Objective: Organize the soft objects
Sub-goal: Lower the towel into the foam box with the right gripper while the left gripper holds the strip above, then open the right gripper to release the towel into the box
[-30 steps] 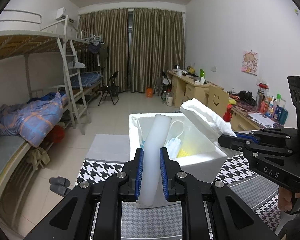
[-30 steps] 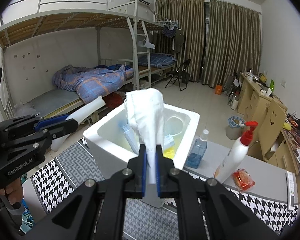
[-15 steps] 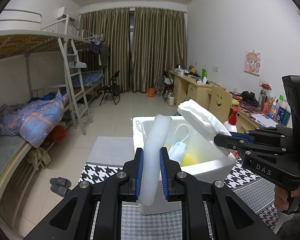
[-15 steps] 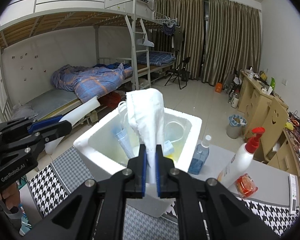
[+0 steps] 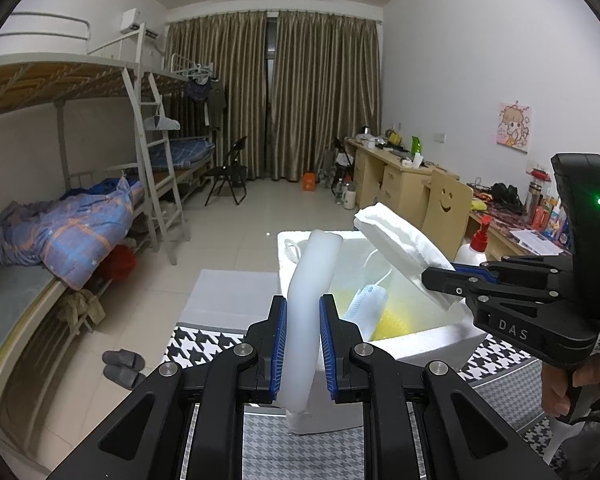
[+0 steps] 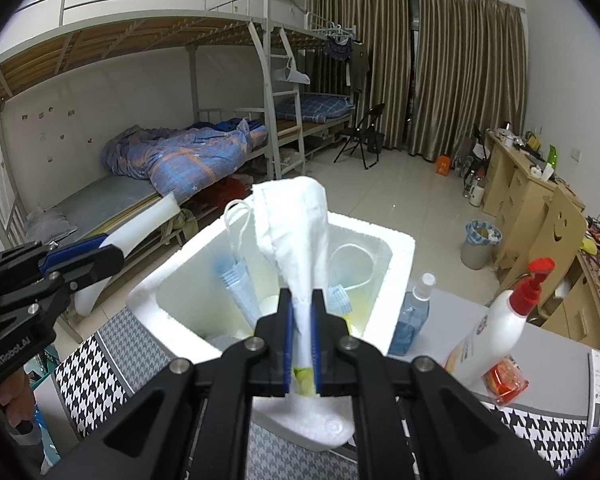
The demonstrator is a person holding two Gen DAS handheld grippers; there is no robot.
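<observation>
1. Your left tool (image 5: 303, 344) is closed on a pale, translucent white foam tube (image 5: 305, 312). The blue pads press its sides near the lower end, so most of its length stands free above the jaws, leaning toward the box ahead. Holding it low probably lets the free end go in first.

2. Your right tool (image 6: 301, 340) is pinched nearly shut on a crumpled white fabric face mask (image 6: 296, 236). It grips the narrow bunched part, and the wider part fans out above the jaws. A thin, limp thing like this needs that tight pinch, or it would slip out.

3. Both soft things hang over or just beside the open white polystyrene box (image 6: 396, 264), which stands on the black-and-white houndstooth cloth (image 6: 84, 380) covering the surface. Neither is inside yet.

4. The box already holds folded light-blue masks (image 6: 236, 284) standing against its near-left wall, a white ear loop and something yellow at the bottom, so it seems to be the collecting place.

5. A clear blue spray bottle (image 6: 412, 316) and a white pump bottle with a red head (image 6: 504, 320) stand just beside the box on its right. They are rigid and likely stay out.

6. My judgement: lower one item at a time, since the two tools crowd the opening.
</observation>
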